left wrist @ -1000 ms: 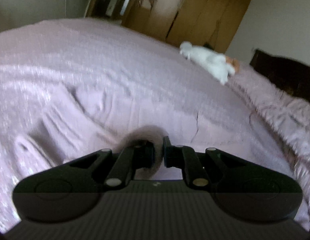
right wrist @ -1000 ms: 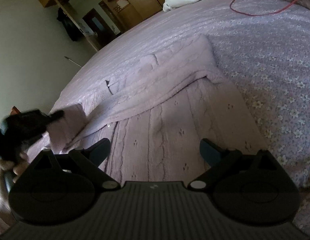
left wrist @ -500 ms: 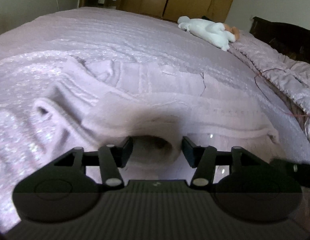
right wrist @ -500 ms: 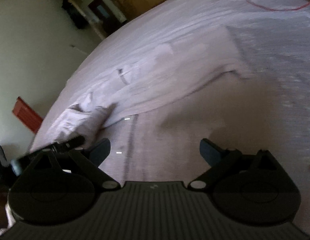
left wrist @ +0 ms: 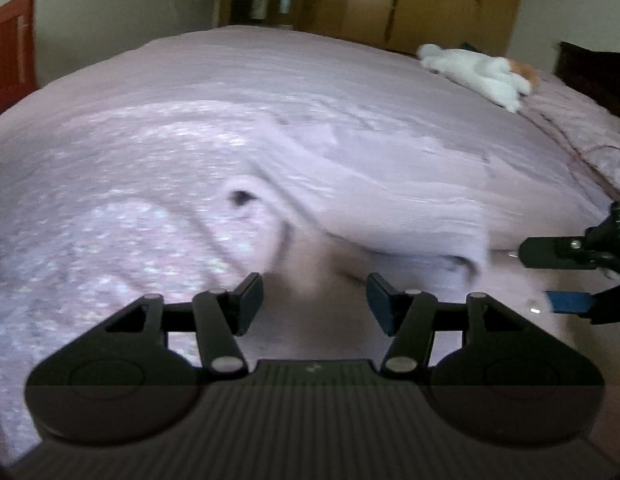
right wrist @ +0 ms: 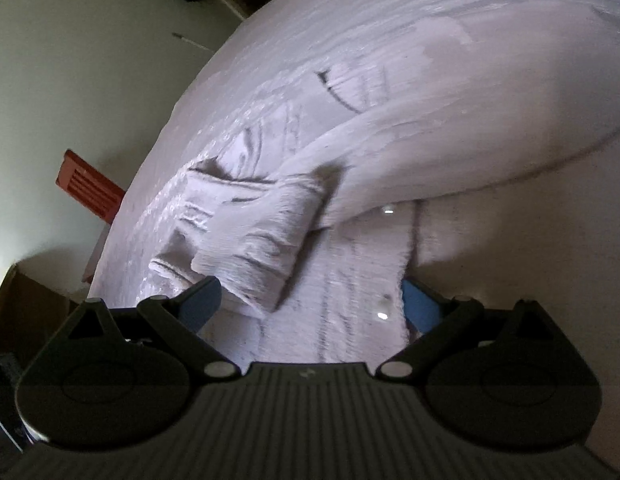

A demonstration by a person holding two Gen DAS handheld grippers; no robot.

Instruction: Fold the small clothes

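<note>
A small pale-lilac knitted sweater [left wrist: 374,184] lay spread on the bed [left wrist: 150,128], whose cover was nearly the same colour. One sleeve [right wrist: 266,236], ribbed at the cuff, was folded across the body toward seven o'clock in the right wrist view, its end resting on the cable-knit front. The other sleeve's cuff [left wrist: 246,196] gaped open at about ten o'clock in the left wrist view. Motion blur hid the finer stitches.
</note>
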